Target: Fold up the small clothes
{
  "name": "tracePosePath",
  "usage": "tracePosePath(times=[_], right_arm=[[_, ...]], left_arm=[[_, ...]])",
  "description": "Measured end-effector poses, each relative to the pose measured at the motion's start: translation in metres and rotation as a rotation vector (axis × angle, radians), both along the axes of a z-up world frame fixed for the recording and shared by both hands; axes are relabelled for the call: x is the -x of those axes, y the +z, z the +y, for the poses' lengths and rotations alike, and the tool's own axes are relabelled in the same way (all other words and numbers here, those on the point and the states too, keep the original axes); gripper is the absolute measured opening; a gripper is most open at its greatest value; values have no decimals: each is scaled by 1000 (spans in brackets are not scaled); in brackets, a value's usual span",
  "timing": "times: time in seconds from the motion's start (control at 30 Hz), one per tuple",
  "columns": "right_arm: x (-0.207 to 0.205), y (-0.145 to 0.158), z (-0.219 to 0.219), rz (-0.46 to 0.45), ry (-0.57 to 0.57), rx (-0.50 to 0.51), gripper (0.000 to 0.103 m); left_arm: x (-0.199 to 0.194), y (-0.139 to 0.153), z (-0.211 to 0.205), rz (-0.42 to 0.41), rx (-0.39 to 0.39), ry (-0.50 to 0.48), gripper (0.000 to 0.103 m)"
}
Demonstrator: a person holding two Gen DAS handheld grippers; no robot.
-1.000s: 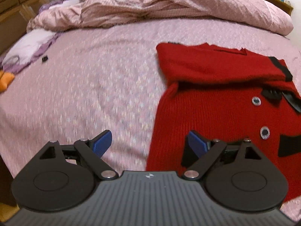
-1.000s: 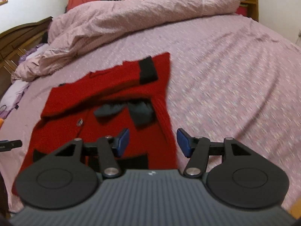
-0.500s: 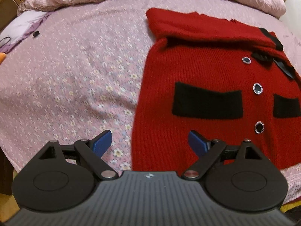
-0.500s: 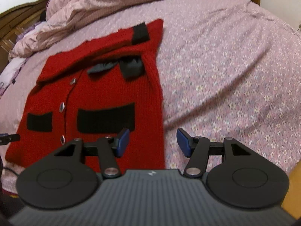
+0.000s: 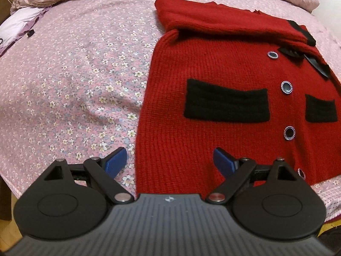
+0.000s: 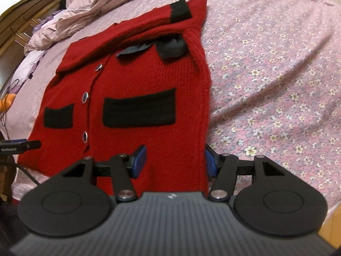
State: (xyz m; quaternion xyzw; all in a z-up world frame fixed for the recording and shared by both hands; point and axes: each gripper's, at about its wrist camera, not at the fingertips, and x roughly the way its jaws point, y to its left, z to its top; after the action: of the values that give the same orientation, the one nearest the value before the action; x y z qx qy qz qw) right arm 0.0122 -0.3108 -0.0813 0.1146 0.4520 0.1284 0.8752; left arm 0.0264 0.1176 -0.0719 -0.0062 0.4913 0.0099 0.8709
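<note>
A small red knit cardigan [image 5: 223,68] with black pockets and round buttons lies front up on the bed, its sleeves folded across the top. It also shows in the right wrist view [image 6: 132,79]. My left gripper [image 5: 170,162] is open, its jaws either side of the cardigan's bottom left corner. My right gripper [image 6: 174,160] is open, its jaws either side of the bottom right hem. Neither holds cloth.
The pink flowered bedsheet [image 5: 74,74] covers the bed. A crumpled pink duvet [image 6: 89,2] lies at the far end. A lilac pillow [image 5: 15,25] and a wooden headboard [image 6: 27,21] are at the left. The bed edge runs just beneath both grippers.
Both grippers have pulled back and down toward the cardigan's bottom hem. The pockets and lower buttons have come into view. Both stayed open.
</note>
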Motion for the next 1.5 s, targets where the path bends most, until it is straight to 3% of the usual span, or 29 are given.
tracePosePath(times=[0.6, 0.83, 1.03, 1.1, 1.17, 1.27, 1.37, 1.5], right_arm=[[-4, -7, -1, 15, 24, -36, 59], [-1, -10, 3, 20, 59, -54, 59], [2, -13, 8, 14, 76, -65, 59], [2, -14, 7, 8, 70, -74, 57], [3, -14, 6, -3, 60, -79, 34], [4, -14, 2, -14, 45, -94, 18], [6, -10, -2, -38, 43, -127, 13], [7, -6, -2, -61, 54, -139, 12]], left_arm=[[2, 0, -9, -5, 17, -50, 87], [7, 0, -14, 10, 76, -97, 83], [4, -6, -18, 10, 73, -114, 83], [4, -7, -17, 4, 84, -110, 77], [3, -8, -13, -1, 97, -95, 64], [1, -8, -5, -1, 116, -61, 47], [2, -7, 0, -1, 135, -48, 41], [3, -7, -1, 4, 126, -46, 41]])
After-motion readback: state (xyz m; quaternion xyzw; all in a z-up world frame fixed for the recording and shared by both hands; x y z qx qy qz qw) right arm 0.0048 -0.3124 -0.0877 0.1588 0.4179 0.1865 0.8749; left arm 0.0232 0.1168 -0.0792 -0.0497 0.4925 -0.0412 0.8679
